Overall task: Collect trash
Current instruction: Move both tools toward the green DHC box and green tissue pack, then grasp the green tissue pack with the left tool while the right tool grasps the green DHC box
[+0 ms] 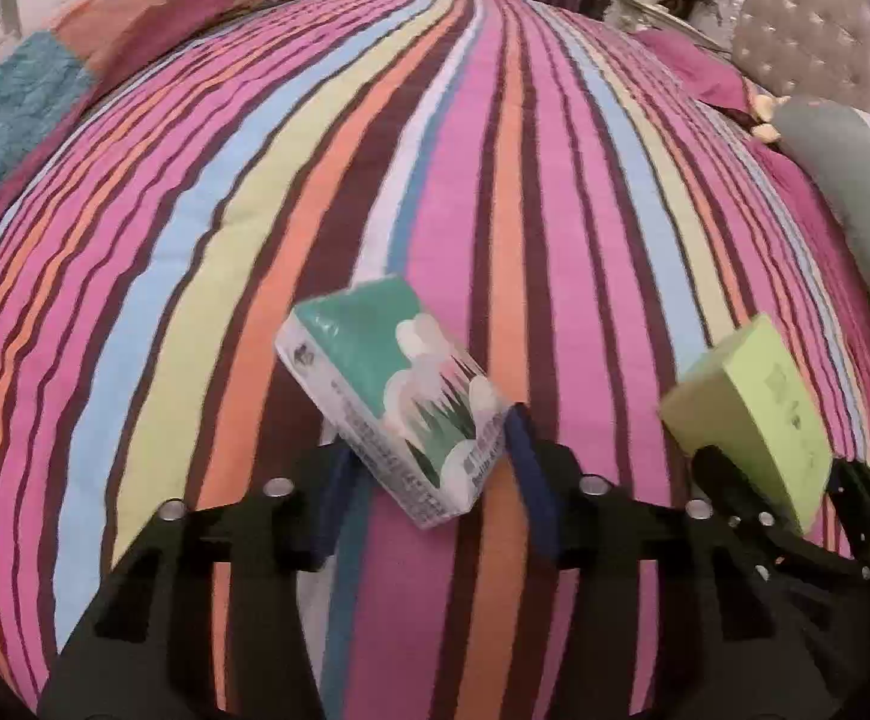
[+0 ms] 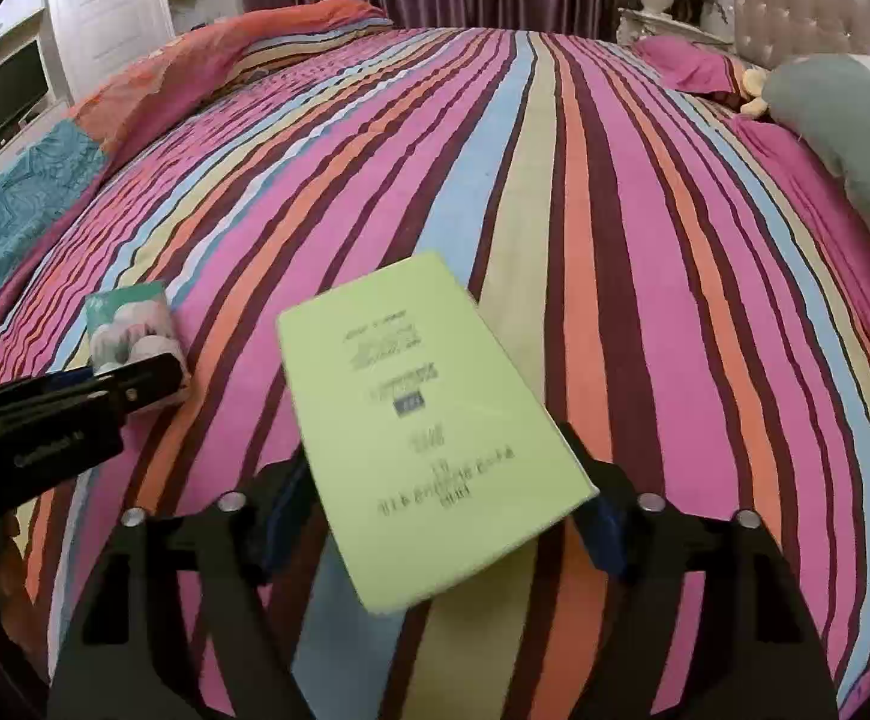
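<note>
Above the bedspread, each down-tilted hand-held gripper clamps something (left tissue pack, right green box).

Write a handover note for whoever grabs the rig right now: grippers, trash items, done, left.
Left gripper: shut on the tissue pack, which is tilted and looks lifted just off the striped bedspread.
Right gripper: shut on the green box, its fingers clamping the long sides.
Done: both items grasped, one per hand.
Left: carry both off the bed and drop them in a bin; no bin is in view. No other loose trash visible on the bedspread.
</note>
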Action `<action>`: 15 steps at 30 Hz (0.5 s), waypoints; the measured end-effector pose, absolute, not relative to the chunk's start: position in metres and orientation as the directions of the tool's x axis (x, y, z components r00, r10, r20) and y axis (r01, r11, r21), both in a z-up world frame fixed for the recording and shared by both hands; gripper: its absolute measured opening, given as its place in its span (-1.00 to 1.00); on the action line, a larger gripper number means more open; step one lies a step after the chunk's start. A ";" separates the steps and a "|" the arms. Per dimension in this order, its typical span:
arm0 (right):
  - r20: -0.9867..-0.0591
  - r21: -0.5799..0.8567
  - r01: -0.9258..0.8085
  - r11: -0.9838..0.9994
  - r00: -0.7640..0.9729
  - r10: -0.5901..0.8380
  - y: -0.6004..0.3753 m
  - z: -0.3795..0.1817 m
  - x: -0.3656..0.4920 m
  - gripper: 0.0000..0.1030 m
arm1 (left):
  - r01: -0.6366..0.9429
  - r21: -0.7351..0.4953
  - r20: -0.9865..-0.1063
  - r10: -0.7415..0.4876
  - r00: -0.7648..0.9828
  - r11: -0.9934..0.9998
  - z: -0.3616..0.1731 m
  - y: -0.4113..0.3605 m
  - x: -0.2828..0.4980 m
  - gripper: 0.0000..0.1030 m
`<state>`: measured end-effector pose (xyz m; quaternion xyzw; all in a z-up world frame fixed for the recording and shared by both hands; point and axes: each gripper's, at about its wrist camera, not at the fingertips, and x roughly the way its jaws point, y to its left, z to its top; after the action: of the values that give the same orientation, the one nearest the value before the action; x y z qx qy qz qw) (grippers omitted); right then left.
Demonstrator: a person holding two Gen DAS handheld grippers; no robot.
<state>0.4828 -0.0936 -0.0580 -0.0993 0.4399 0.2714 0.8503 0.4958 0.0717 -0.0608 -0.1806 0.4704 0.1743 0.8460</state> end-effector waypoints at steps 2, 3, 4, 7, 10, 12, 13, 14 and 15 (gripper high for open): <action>-0.796 0.085 -0.536 0.840 0.470 0.381 -0.095 -0.056 0.476 0.25 | -0.450 -0.152 -0.853 0.113 0.510 0.880 -0.059 0.072 0.494 -0.29; -0.791 0.100 -0.517 0.850 0.477 0.383 -0.098 -0.056 0.471 0.25 | -0.441 -0.149 -0.850 0.113 0.514 0.885 -0.059 0.072 0.494 -0.29; -0.788 0.110 -0.500 0.859 0.482 0.382 -0.101 -0.055 0.469 0.25 | -0.428 -0.147 -0.848 0.109 0.519 0.892 -0.058 0.072 0.492 -0.31; -0.781 0.173 -0.434 0.884 0.486 0.392 -0.113 -0.057 0.459 0.22 | -0.409 -0.152 -0.847 0.095 0.524 0.900 -0.058 0.075 0.487 -0.36; -0.772 0.226 -0.386 0.894 0.489 0.406 -0.122 -0.058 0.447 0.20 | -0.412 -0.150 -0.849 0.097 0.519 0.899 -0.055 0.080 0.480 -0.38; -0.769 0.245 -0.367 0.897 0.491 0.410 -0.125 -0.057 0.440 0.20 | -0.410 -0.138 -0.849 0.105 0.518 0.902 -0.052 0.081 0.476 -0.39; -0.768 0.255 -0.359 0.898 0.489 0.414 -0.127 -0.055 0.435 0.20 | -0.407 -0.132 -0.848 0.109 0.519 0.904 -0.050 0.082 0.473 -0.39; -0.768 0.254 -0.353 0.900 0.492 0.410 -0.127 -0.054 0.432 0.20 | -0.401 -0.126 -0.846 0.112 0.521 0.907 -0.048 0.081 0.469 -0.39; -0.768 0.257 -0.348 0.902 0.493 0.409 -0.128 -0.053 0.429 0.20 | -0.398 -0.125 -0.846 0.112 0.522 0.909 -0.047 0.081 0.466 -0.39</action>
<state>0.4287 -0.1278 -0.0531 0.0335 0.4534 0.2191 0.8633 0.4656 0.0811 -0.0467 -0.1532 0.4659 0.1486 0.8587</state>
